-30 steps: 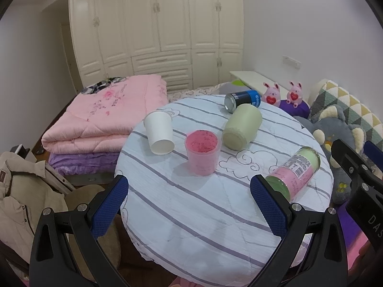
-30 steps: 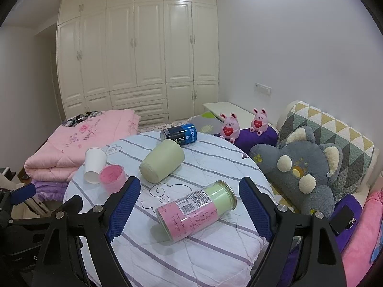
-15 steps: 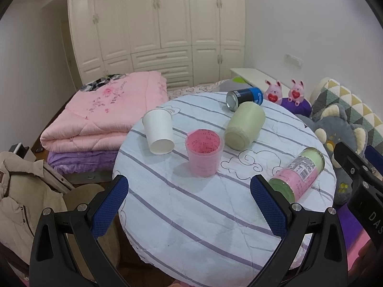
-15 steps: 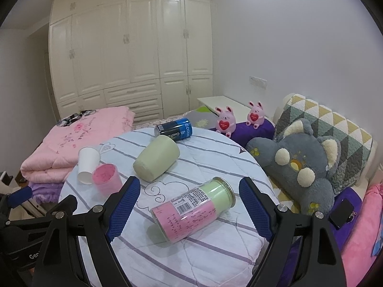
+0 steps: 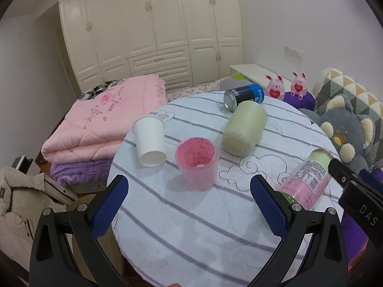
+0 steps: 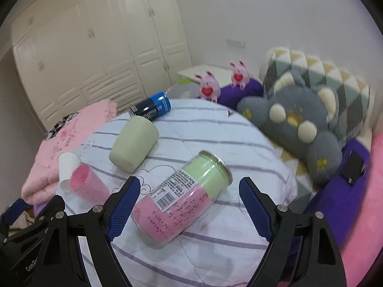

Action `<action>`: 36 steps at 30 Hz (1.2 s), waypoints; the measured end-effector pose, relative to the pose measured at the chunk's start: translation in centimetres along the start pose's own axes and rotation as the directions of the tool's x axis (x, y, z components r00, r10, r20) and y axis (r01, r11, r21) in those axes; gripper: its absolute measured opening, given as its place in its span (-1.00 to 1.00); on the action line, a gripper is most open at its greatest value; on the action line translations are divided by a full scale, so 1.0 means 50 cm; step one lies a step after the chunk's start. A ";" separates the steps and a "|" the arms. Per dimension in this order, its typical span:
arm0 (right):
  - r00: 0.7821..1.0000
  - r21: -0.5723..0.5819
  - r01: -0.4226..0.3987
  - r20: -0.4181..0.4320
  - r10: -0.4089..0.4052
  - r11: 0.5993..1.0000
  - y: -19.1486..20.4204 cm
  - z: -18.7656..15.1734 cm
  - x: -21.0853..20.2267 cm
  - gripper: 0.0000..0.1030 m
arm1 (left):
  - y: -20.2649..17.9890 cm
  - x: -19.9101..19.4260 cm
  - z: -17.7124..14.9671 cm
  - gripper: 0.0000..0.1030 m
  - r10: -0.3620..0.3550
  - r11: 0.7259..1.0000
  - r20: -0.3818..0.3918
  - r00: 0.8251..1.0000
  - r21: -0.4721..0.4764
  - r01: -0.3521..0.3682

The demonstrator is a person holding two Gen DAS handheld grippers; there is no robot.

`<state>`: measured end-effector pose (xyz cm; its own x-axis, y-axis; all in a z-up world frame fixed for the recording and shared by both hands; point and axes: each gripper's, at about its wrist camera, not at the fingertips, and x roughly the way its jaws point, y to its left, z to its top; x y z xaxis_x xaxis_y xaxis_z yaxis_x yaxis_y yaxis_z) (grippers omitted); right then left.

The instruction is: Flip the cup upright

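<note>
A round table point(image 5: 191, 227) with a striped cloth holds several cups. A pale green cup point(image 5: 244, 129) point(image 6: 134, 143) lies on its side. A white paper cup point(image 5: 149, 141) point(image 6: 68, 167) stands upside down. A pink cup point(image 5: 197, 163) point(image 6: 87, 189) stands upside down, base up. A pink and green jar point(image 5: 308, 177) point(image 6: 182, 197) lies on its side. My left gripper point(image 5: 189, 203) is open and empty, just in front of the pink cup. My right gripper point(image 6: 189, 205) is open, with the jar lying between its fingers.
A blue can point(image 5: 244, 95) point(image 6: 152, 106) lies at the table's far edge. Folded pink quilts point(image 5: 100, 124) lie left of the table. A grey plush toy point(image 6: 299, 119) and patterned cushion point(image 6: 335, 76) sit at the right. A beige coat point(image 5: 24, 210) is at lower left.
Both grippers have moved forward toward the table. The right gripper has tilted and dropped closer to the jar, which now lies between its fingers. The cups have not moved.
</note>
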<state>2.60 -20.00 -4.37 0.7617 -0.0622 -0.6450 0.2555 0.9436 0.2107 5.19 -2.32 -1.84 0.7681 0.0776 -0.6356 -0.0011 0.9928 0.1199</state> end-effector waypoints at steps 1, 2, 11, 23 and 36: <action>1.000 0.014 0.001 -0.015 -0.001 1.000 -0.003 0.000 0.010 0.67 | -0.005 0.005 0.003 0.99 -0.002 1.000 0.000 1.000 0.006 0.002; 1.000 0.025 0.001 -0.029 0.000 1.000 -0.005 -0.001 0.019 0.67 | -0.010 0.012 0.007 0.99 -0.005 1.000 -0.001 1.000 0.012 0.005; 0.986 0.135 -0.040 -0.153 0.060 0.990 -0.029 0.000 0.110 0.67 | -0.024 0.057 0.023 0.99 0.015 1.000 0.003 1.000 0.026 -0.015; 0.964 0.144 -0.143 -0.203 0.171 0.979 -0.017 0.005 0.181 0.66 | -0.002 0.092 0.017 0.99 0.023 1.000 -0.029 0.999 -0.005 -0.023; 0.907 0.085 -0.309 -0.275 0.321 0.947 0.059 -0.030 0.176 0.57 | 0.049 0.069 -0.021 0.99 0.059 0.998 -0.061 0.996 0.003 -0.059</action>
<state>9.15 -17.27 -10.52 0.6088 0.3354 -0.7189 0.0567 0.8855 0.4612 7.18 0.48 -4.56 0.7259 0.1415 -0.6731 -0.0447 0.9862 0.1592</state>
